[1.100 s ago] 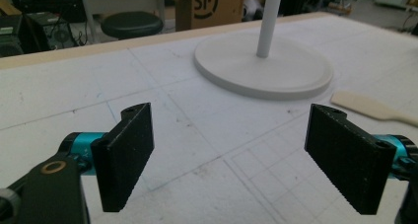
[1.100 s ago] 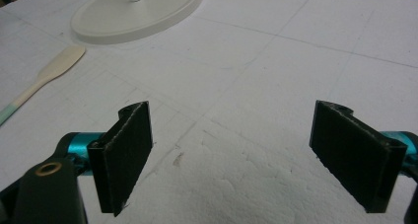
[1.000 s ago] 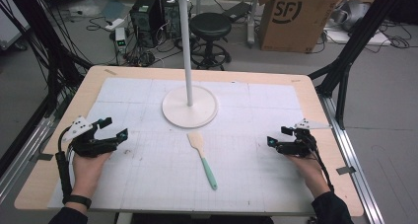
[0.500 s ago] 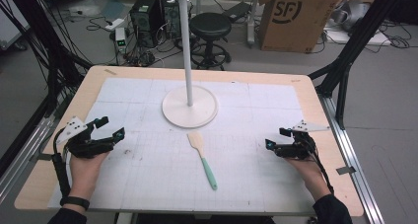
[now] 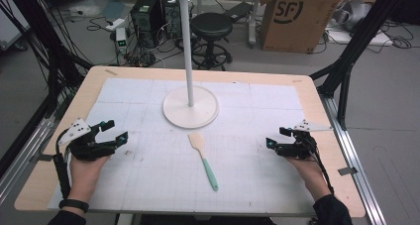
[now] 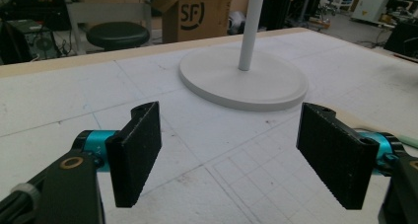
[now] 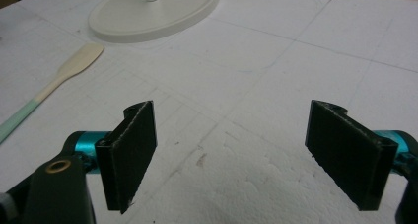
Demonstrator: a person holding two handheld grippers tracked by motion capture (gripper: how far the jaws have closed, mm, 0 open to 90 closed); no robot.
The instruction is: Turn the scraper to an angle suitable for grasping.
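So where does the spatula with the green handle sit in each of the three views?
High view: spatula lies at table centre, blade toward the white stand base.
Left gripper view: a strip of it at the right edge, behind the right-hand jaw.
Right gripper view: spatula at upper left, blade toward the base.
Shared landmark: the white stand base.
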